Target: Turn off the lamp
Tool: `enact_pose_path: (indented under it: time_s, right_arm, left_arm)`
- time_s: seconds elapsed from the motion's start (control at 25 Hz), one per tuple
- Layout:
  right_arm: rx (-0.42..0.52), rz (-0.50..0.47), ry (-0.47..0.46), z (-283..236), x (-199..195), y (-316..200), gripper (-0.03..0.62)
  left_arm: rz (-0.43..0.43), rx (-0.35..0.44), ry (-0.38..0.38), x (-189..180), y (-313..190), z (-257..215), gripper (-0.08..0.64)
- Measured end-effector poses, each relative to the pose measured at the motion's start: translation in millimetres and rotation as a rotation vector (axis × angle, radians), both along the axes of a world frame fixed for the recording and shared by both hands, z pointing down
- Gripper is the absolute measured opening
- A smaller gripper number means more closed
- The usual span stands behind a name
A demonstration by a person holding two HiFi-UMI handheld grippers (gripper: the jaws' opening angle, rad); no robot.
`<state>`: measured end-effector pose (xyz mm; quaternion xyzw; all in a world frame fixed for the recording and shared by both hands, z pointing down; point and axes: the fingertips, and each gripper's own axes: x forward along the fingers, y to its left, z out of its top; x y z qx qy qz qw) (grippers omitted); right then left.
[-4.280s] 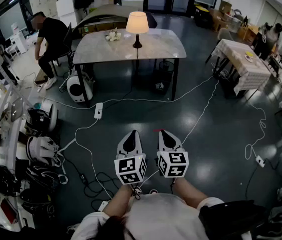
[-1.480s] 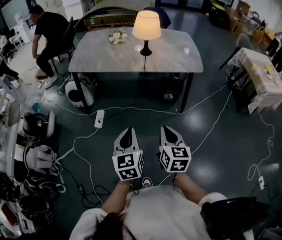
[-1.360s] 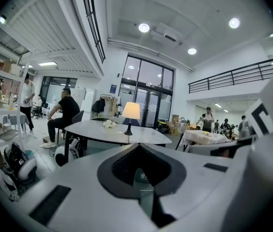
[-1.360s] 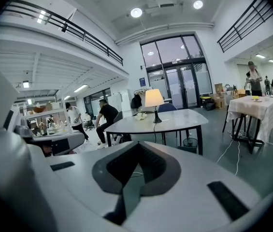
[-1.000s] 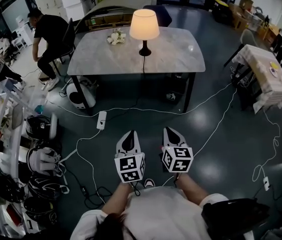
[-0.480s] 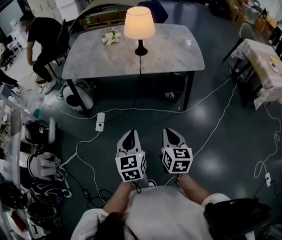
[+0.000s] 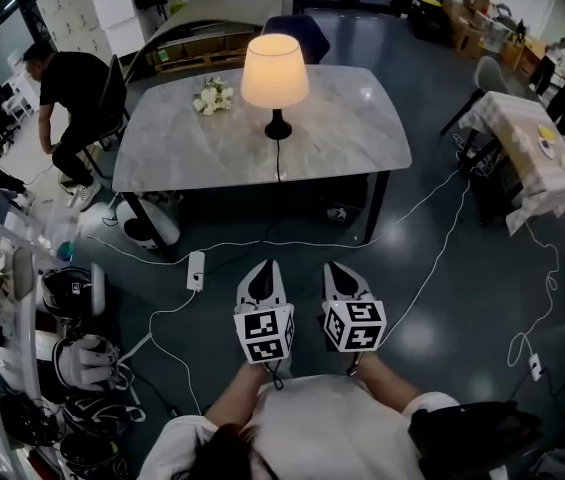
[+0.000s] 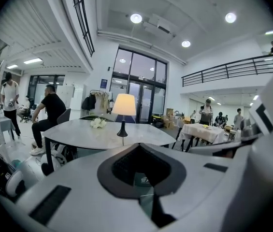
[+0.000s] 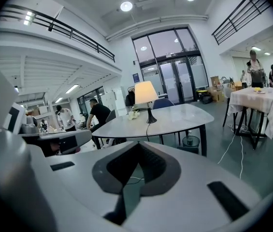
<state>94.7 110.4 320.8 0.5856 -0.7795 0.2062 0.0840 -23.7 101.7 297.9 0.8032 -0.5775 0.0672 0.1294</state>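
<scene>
The lamp [image 7: 274,71] has a glowing cream shade on a dark stem and stands lit in the middle of a grey marble table [image 7: 347,138]. Its black cord hangs over the table's near edge. The lamp [image 8: 124,105] shows ahead in the left gripper view, and the lamp [image 9: 146,93] shows likewise in the right gripper view. My left gripper [image 7: 260,276] and right gripper [image 7: 340,272] are held side by side in front of my body, over the dark floor well short of the table. Both point toward the table, shut and holding nothing.
White flowers [image 7: 212,95] lie on the table left of the lamp. A person in black [image 7: 70,80] sits at its left end. White cables and a power strip [image 7: 195,269] cross the floor ahead. Helmets and gear [image 7: 67,293] line the left; a cloth-covered table [image 7: 517,143] stands right.
The table and lamp have come nearer and sit lower in the head view. Both grippers stay side by side and shut, moving forward with me.
</scene>
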Motion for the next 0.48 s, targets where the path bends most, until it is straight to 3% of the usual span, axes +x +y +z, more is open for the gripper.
enact_pose_path:
  time_s: [0.48]
  right_arm:
    - [-0.048,0.011,0.026,10.6,-28.4,-107.0,-0.002]
  left_arm:
    - [0.032,-0.056,0.003,-26.5,-108.8,16.1,-0.005]
